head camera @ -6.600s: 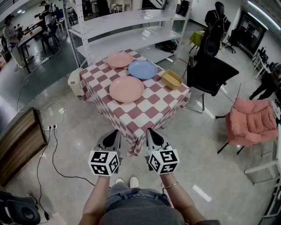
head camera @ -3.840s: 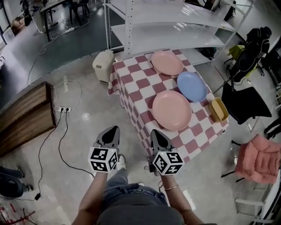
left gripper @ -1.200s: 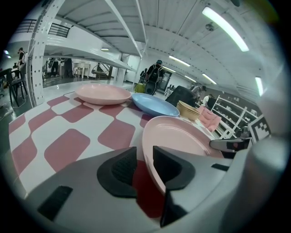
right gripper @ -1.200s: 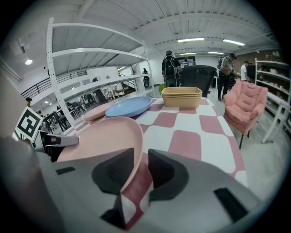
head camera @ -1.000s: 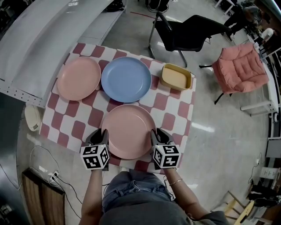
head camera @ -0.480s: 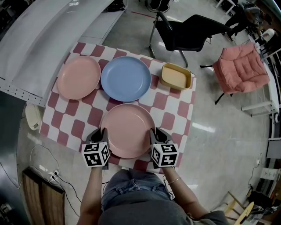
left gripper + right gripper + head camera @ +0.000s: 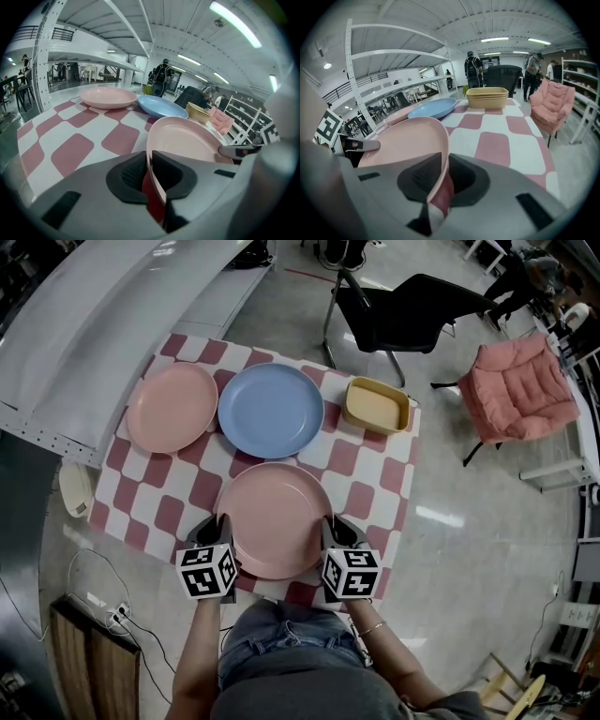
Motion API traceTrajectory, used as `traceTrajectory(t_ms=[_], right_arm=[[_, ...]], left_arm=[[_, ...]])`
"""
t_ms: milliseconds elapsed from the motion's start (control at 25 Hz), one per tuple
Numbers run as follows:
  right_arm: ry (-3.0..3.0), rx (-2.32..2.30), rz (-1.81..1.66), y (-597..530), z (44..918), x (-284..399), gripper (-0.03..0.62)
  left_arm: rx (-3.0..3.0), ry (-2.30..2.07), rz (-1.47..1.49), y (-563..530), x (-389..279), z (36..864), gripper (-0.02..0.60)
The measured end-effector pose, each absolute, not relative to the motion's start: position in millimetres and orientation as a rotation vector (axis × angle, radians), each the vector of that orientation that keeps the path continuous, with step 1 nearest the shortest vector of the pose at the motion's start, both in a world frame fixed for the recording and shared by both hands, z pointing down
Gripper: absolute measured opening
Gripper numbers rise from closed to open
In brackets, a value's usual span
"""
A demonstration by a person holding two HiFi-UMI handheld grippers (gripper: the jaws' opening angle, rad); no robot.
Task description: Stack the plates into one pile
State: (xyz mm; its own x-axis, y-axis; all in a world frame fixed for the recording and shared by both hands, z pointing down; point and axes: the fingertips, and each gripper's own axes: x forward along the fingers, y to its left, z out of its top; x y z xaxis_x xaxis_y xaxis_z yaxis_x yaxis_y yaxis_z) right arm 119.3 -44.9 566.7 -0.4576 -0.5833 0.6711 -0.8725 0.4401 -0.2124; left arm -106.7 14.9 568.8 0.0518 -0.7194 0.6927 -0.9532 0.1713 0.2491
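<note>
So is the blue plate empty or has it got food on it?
Empty. The blue plate is bare from rim to rim in the head view; nothing lies on it.

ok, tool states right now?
Left tool: jaws just been closing, now gripping the near pink plate by its rim.
Right tool: closed on the same plate's rim.

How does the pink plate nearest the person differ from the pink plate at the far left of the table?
The near pink plate looks larger than the far pink plate. The near pink plate has its rim between the jaws of the left gripper, which have just been closing, and the right gripper; the far pink plate is untouched, beside the blue plate. Both are pink, round and empty.
</note>
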Motion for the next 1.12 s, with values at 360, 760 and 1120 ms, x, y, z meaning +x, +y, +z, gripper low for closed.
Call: traceTrajectory(t_ms=[360,760,1120], right_arm=[[-2.214,1.229,0.752,-49,554,125,0.057],[-2.280,1.248,0.737,-63,523,120,0.057],[-2.301,1.276,0.711,-80,501,105,0.057]], left_arm=[[1.596,-1.733,0.381,16,-100,551,0.043],[1.631,-1.749,0.346,3,-105,523,0.041],[1.680,-1.765,0.271,-27,-123,493,0.035]])
